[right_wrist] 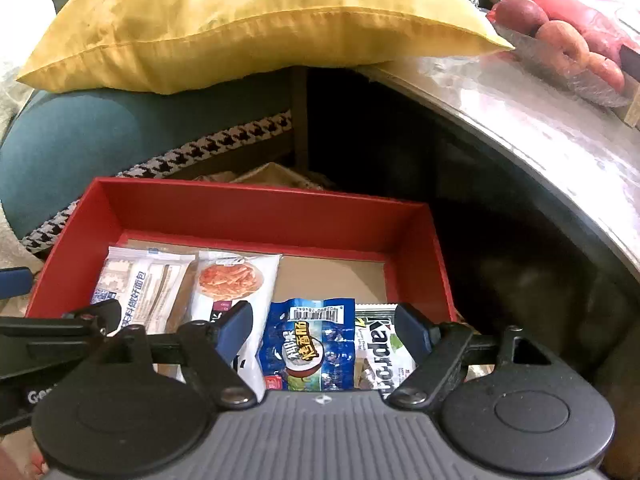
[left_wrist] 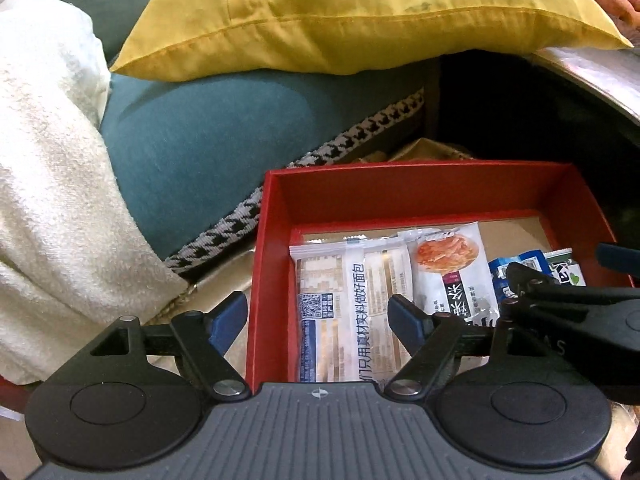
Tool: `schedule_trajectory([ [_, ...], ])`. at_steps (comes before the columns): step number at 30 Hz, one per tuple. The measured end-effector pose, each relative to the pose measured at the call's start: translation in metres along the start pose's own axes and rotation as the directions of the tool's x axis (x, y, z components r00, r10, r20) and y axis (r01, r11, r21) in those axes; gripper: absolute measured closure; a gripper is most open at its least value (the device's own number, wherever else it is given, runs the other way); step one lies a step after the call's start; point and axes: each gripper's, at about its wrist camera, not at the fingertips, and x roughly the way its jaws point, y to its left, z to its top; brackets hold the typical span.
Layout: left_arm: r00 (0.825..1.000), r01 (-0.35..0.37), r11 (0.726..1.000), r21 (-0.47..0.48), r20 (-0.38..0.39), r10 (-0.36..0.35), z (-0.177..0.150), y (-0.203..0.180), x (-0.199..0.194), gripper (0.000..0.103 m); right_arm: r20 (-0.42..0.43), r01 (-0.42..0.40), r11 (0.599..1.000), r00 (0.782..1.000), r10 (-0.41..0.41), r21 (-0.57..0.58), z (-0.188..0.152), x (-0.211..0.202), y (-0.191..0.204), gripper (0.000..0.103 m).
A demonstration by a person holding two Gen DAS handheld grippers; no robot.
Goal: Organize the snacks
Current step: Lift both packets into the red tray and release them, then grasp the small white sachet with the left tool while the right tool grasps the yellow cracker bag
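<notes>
A red box (left_wrist: 420, 184) (right_wrist: 256, 204) holds several snack packs side by side. From the left: a white bread pack (left_wrist: 348, 312) (right_wrist: 140, 288), a white noodle pack with a red dish picture (left_wrist: 452, 264) (right_wrist: 236, 280), a blue pack (right_wrist: 308, 344) (left_wrist: 504, 276) and a green-white Kapron pack (right_wrist: 384, 348) (left_wrist: 564, 272). My left gripper (left_wrist: 320, 320) is open and empty, straddling the box's left wall over the bread pack. My right gripper (right_wrist: 324, 328) is open and empty above the blue pack.
A yellow pillow (left_wrist: 340, 12) (right_wrist: 240, 20) lies on a teal cushion (left_wrist: 208, 136) behind the box. A white towel (left_wrist: 48, 168) is on the left. A silver table edge (right_wrist: 540, 120) with a tray of red fruit (right_wrist: 560, 44) is at right.
</notes>
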Motion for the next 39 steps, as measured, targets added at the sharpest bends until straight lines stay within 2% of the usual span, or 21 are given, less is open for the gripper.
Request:
schedule_trajectory([
  [9, 1.0, 0.024, 1.0, -0.003, 0.017, -0.024, -0.006, 0.0, -0.016, 0.019, 0.011, 0.014, 1.0, 1.0, -0.014, -0.016, -0.004, -0.016, -0.003, 0.028],
  [17, 0.996, 0.081, 0.997, -0.017, 0.038, -0.081, -0.027, 0.012, -0.048, 0.017, 0.035, 0.051, 0.998, 0.998, -0.05, -0.043, -0.018, -0.057, -0.007, 0.028],
  [20, 0.994, 0.108, 0.994, -0.02, 0.023, -0.107, -0.042, 0.016, -0.055, 0.017, 0.04, 0.052, 0.998, 0.998, -0.05, -0.047, -0.027, -0.072, -0.005, 0.027],
  [25, 0.985, 0.165, 0.986, -0.013, -0.046, -0.166, -0.072, 0.021, -0.061, 0.017, 0.025, 0.036, 0.998, 0.999, -0.035, -0.053, -0.047, -0.09, -0.002, 0.027],
  [31, 0.952, 0.252, 0.967, -0.042, -0.171, -0.255, -0.117, 0.019, -0.062, 0.017, -0.022, 0.014, 0.999, 1.0, -0.015, -0.046, -0.082, -0.109, -0.006, 0.027],
  [39, 0.904, 0.278, 0.954, -0.111, -0.305, -0.299, -0.154, -0.007, -0.045, 0.017, -0.04, -0.018, 0.999, 0.999, 0.02, 0.039, -0.114, -0.136, -0.037, 0.027],
])
